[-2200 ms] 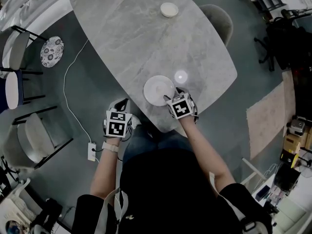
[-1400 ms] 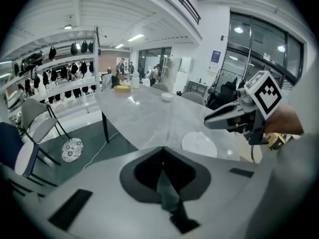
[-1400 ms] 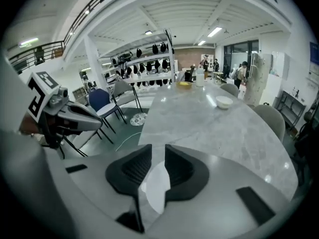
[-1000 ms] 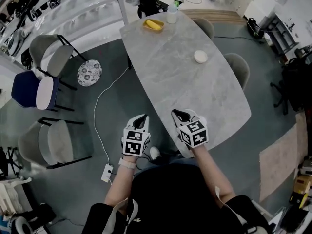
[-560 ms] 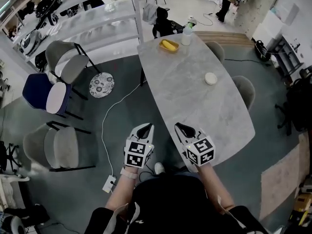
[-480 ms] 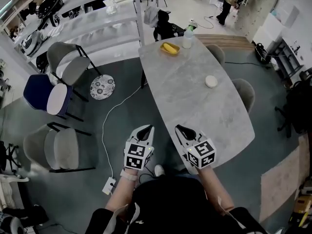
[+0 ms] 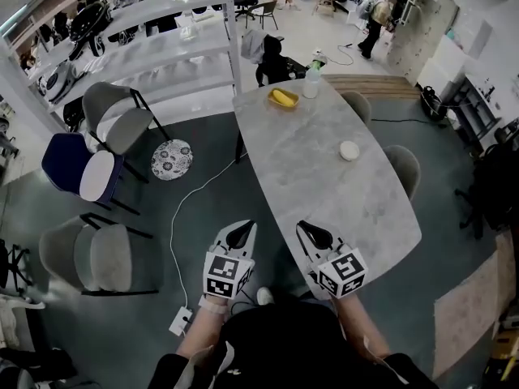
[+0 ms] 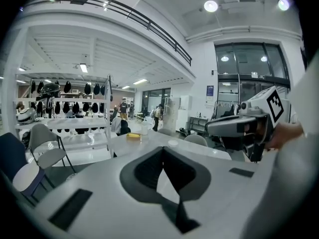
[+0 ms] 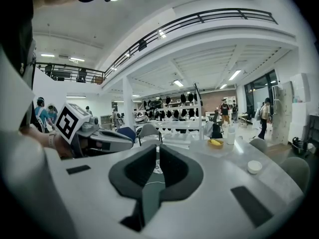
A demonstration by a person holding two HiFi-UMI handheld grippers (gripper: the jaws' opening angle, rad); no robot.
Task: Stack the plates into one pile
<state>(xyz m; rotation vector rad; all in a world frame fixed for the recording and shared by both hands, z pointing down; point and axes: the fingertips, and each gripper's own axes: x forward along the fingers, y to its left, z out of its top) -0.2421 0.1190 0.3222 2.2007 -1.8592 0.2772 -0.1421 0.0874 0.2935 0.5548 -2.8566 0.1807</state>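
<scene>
Peering along each hand-held gripper [image 8: 163, 151] [image 9: 158, 148] shows jaws pressed together, empty; overhead shows both.

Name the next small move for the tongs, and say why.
Probably carry the right tongs forward along the grey marble table toward the small white round dish, opening them on the way. The right tongs and the left tongs are both shut and empty, held at the table's near end, and that dish sits apart, far up the table from them.
</scene>
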